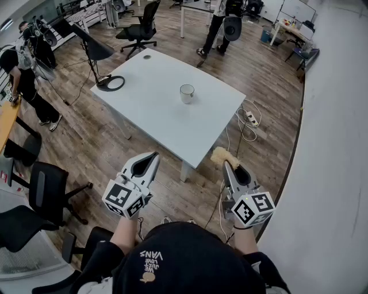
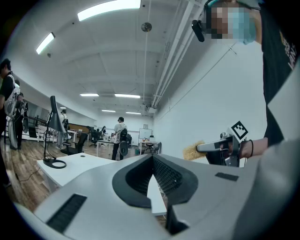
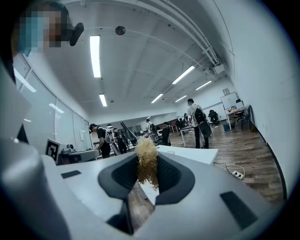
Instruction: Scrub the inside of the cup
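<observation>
We've got the left gripper (image 1: 151,157) closed and empty, right gripper (image 1: 227,166) clamped on a tan scrubber (image 1: 219,155), cup (image 1: 187,93) near the table (image 1: 150,109) middle, our cap (image 1: 172,258) reads VANS

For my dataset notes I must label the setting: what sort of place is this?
Most likely an open-plan office or lab workroom: a white table on a wood-look floor, a black office chair behind it, and a whiteboard at the far end.
</observation>
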`<action>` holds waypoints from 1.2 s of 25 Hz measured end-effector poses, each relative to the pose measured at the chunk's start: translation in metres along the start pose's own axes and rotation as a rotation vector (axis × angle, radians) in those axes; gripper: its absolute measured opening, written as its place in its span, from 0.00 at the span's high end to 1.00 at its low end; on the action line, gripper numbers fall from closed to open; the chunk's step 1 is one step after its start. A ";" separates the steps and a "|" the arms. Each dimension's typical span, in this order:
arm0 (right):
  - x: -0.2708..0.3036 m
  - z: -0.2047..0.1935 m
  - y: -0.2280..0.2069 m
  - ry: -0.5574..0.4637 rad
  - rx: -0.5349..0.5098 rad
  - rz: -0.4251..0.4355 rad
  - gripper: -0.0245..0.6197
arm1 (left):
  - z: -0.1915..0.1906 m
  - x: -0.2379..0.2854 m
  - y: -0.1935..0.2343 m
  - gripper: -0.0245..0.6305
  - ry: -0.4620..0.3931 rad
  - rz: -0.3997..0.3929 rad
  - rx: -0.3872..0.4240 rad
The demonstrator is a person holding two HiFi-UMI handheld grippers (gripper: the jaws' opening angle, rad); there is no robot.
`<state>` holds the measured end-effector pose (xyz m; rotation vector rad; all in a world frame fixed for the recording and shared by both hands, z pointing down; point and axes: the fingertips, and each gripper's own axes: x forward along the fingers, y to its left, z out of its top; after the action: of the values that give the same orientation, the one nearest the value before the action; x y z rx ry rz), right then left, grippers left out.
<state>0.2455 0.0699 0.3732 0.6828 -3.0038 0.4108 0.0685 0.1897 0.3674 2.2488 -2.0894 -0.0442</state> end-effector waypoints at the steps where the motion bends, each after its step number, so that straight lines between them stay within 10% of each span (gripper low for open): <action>1: 0.002 0.000 0.000 0.001 0.001 -0.001 0.82 | -0.001 0.000 0.002 0.95 -0.001 0.000 -0.004; 30: 0.035 -0.032 0.031 0.022 0.073 -0.077 0.82 | -0.039 -0.031 0.064 0.95 0.025 -0.050 -0.071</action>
<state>0.1996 0.0901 0.3994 0.7915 -2.9432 0.5222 0.0052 0.2172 0.4105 2.2476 -1.9868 -0.0907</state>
